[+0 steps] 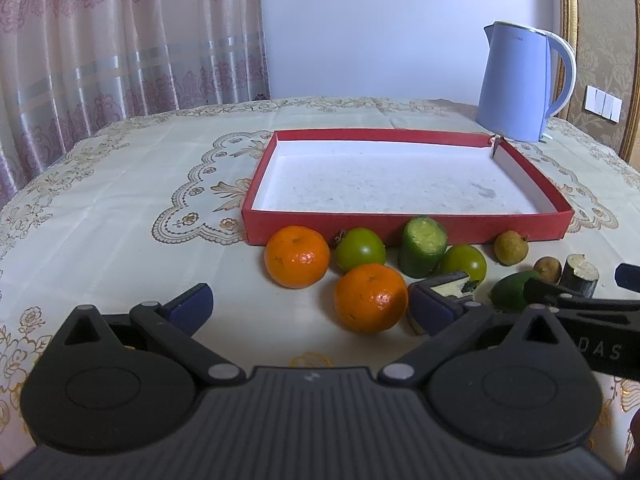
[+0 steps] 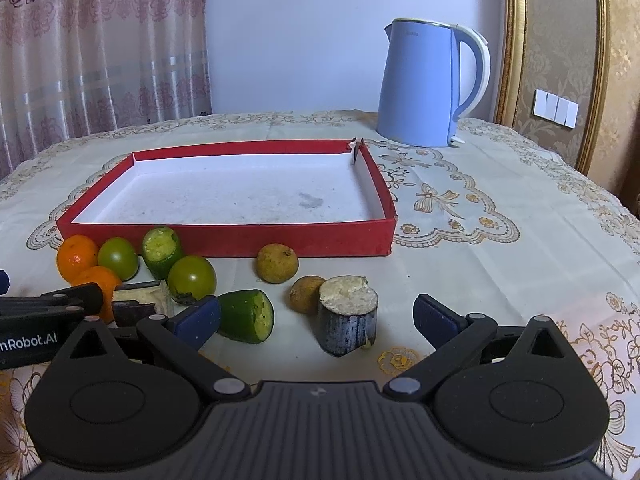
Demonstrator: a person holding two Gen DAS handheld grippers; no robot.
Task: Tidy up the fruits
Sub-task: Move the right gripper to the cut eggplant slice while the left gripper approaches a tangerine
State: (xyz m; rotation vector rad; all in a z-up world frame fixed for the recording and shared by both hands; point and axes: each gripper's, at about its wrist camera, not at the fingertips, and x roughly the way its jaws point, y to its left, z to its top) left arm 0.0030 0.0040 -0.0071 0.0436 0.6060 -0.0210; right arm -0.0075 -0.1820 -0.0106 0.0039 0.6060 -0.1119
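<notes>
An empty red tray [image 1: 400, 228] [image 2: 240, 238] lies on the table. In front of it lie two oranges [image 1: 297, 256] [image 1: 370, 298], two green round fruits [image 1: 360, 249] [image 1: 464, 264], two green cut pieces [image 1: 425, 245] [image 2: 246, 316], two brown small fruits [image 2: 277, 263] [image 2: 306, 293] and two dark cut stubs [image 2: 347, 320] [image 2: 138, 300]. My left gripper [image 1: 310, 306] is open, the near orange between its fingers. My right gripper [image 2: 318, 316] is open around the dark stub, not touching it.
A blue electric kettle [image 1: 520, 80] [image 2: 428, 84] stands behind the tray's far right corner. The table has a cream embroidered cloth [image 1: 120, 200]. Curtains hang at the back left, a gold-framed wall stands at the right.
</notes>
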